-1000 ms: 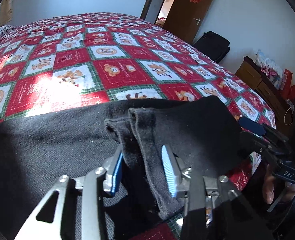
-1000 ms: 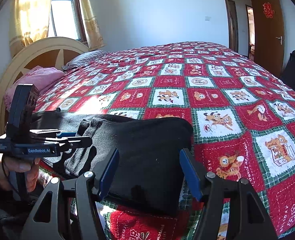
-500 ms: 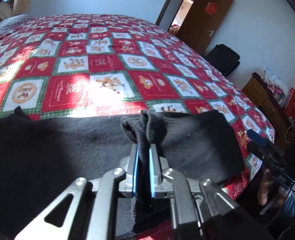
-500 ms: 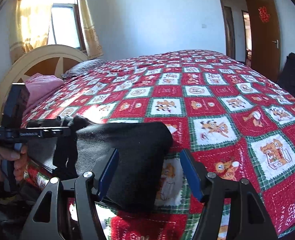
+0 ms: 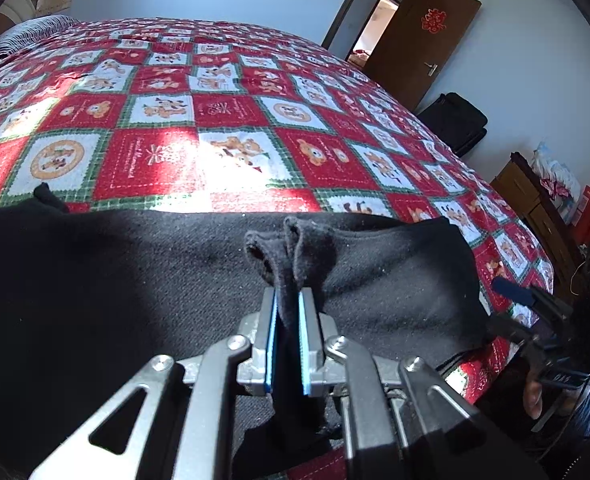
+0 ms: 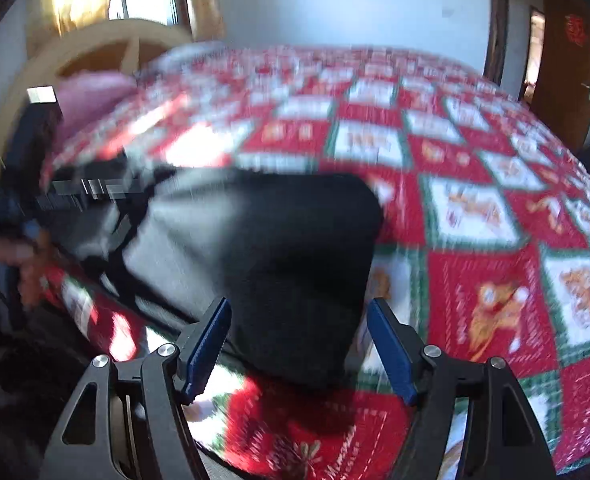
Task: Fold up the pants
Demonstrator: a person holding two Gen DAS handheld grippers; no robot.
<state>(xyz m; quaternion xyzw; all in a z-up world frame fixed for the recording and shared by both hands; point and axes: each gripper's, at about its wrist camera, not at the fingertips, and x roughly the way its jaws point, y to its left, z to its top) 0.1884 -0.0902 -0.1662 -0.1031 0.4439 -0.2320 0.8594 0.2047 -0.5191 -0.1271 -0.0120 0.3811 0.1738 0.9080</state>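
The pants (image 5: 115, 280) are matt black cloth with a coarse, linty knit. The bed (image 5: 235, 120) wears a quilted cotton-like cover. The left hand-held gripper (image 5: 287, 320) is brushed bare metal with ribbed blue pads (image 5: 303, 344); the right hand-held gripper (image 6: 299, 344) looks matt black plastic.

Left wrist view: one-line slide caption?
Left gripper shut on bunched hems of black pants lying across the red patchwork quilt.
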